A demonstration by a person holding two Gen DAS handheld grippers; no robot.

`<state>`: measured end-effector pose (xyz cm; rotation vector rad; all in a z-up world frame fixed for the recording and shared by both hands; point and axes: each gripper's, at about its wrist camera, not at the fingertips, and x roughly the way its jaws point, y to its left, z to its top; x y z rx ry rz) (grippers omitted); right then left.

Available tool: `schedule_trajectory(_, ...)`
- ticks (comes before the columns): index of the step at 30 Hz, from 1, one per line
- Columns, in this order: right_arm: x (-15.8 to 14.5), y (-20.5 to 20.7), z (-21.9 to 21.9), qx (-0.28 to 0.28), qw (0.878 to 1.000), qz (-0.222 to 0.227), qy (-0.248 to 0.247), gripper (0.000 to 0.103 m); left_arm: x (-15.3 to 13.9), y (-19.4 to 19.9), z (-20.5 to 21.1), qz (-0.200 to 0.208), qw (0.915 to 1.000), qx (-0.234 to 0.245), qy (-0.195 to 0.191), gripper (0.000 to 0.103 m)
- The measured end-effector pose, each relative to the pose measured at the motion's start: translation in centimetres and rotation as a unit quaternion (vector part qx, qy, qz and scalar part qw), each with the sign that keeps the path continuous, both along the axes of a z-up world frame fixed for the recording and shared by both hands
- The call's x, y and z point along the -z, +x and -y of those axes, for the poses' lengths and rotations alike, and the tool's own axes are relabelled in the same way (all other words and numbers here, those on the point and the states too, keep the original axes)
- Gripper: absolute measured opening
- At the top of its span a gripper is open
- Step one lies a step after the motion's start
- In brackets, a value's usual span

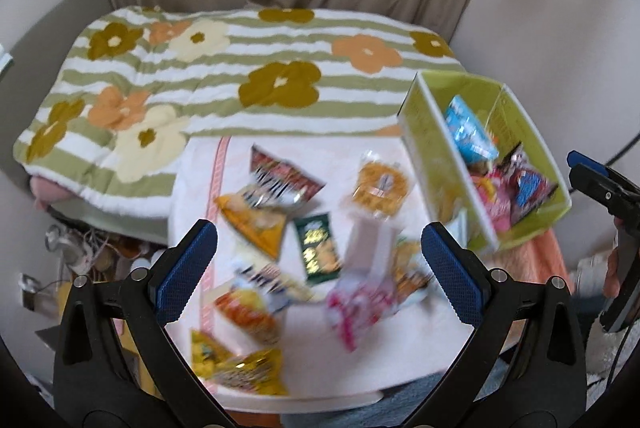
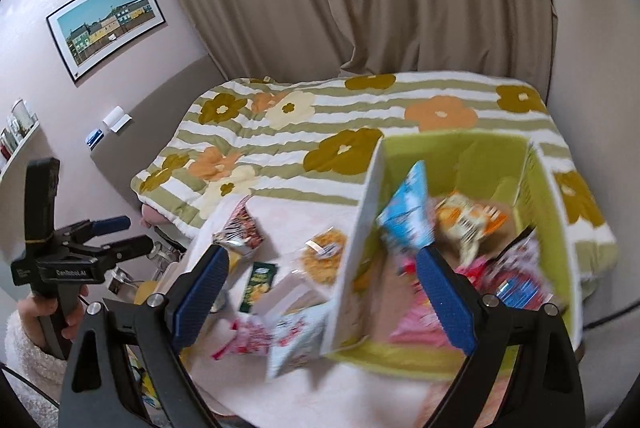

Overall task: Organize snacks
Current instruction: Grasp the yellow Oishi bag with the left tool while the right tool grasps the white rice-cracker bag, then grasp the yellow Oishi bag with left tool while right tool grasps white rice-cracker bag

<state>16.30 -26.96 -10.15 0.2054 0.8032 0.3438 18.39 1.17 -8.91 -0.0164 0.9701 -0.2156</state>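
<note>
left gripper (image 1: 320, 264): jaws wide, empty, above snacks (image 1: 276, 212) scattered on table (image 1: 400, 364) left of bin | bin (image 1: 436, 164): green, holds several packets (image 1: 472, 132) | right gripper (image 2: 320, 288): jaws wide, empty, over bin's left wall

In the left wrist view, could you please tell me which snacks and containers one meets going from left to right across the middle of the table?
Orange chip bag → dark green packet → clear pack of yellow snacks → green box, which holds a blue packet and some pink and red ones.
</note>
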Motion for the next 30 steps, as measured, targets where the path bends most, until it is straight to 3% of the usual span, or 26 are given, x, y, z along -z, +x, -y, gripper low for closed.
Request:
schedule_trajectory(4,1.0,-1.7,-2.8,0.035,0.999,-0.018,0.014,0.094,1.6,-1.1,-3.0,-0.020,0.9995,0.025,0.000,0.102)
schedule_trajectory(12,3.7,-4.4,-6.9,0.115,0.992,-0.043,-0.007,0.094,6.1,-1.8,-6.2,-0.058,0.9932,0.101,0.006,0.102)
schedule_trajectory(20,9.6,-4.9,-8.4,0.173,0.981,-0.093,0.009,0.094,11.9,-0.3,-5.8,-0.107,0.9809,0.162,0.011,0.102)
schedule_trajectory(30,16.0,-2.8,-8.4,0.209,0.972,-0.105,0.010,0.094,18.0,1.9,-4.7,-0.138,0.9751,0.172,0.016,0.100)
